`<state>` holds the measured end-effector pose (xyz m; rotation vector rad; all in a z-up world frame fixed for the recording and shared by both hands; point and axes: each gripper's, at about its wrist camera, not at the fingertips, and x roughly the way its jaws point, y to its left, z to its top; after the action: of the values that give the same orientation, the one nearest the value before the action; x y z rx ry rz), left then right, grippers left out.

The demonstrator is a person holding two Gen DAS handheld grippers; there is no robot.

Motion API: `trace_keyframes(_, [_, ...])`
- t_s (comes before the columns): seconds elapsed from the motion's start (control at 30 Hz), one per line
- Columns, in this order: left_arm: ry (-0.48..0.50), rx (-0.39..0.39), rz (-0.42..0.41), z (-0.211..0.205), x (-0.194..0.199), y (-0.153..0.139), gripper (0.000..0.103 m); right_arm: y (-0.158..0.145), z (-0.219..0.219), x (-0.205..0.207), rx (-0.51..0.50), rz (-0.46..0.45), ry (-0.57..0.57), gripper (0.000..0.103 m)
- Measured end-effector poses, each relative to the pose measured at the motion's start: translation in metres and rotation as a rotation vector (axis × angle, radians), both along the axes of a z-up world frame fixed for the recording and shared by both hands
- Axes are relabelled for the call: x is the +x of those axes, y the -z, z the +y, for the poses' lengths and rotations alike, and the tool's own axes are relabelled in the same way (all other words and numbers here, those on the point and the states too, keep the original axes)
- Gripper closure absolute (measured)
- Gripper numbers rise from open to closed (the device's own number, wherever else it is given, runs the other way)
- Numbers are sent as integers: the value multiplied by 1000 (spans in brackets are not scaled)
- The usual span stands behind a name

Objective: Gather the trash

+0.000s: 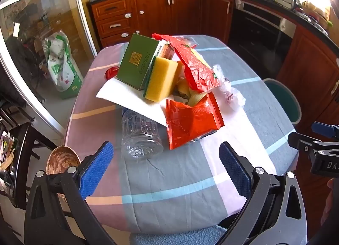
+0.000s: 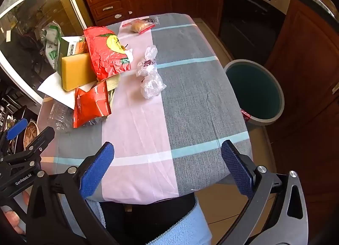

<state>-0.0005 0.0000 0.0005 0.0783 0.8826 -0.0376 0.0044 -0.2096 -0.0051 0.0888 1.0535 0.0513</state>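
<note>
From the left wrist I see my left gripper [image 1: 166, 168] spread wide, holding nothing, near a trash pile on the bench [image 1: 169, 192]: green box [image 1: 137, 62], yellow sponge [image 1: 162, 79], orange wrapper [image 1: 190, 124], clear bottle [image 1: 141, 136]. From the right wrist, my right gripper [image 2: 167, 166] is likewise spread; crumpled plastic [image 2: 150, 71] lies mid-bench, the bin [image 2: 254, 92] on the floor at right.
</note>
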Motion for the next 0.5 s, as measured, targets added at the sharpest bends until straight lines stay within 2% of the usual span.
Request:
trace_keyframes(0.17, [-4, 0, 3, 1, 0, 1, 4, 0, -3, 4, 4, 29, 7, 6])
trace_keyframes(0.3, [-12, 6, 4, 1, 1, 0, 4, 2, -3, -1, 9, -2, 8, 6])
trace_keyframes(0.5, [-40, -8, 17, 13, 3, -8, 4, 2, -4, 1, 5, 3, 13, 6])
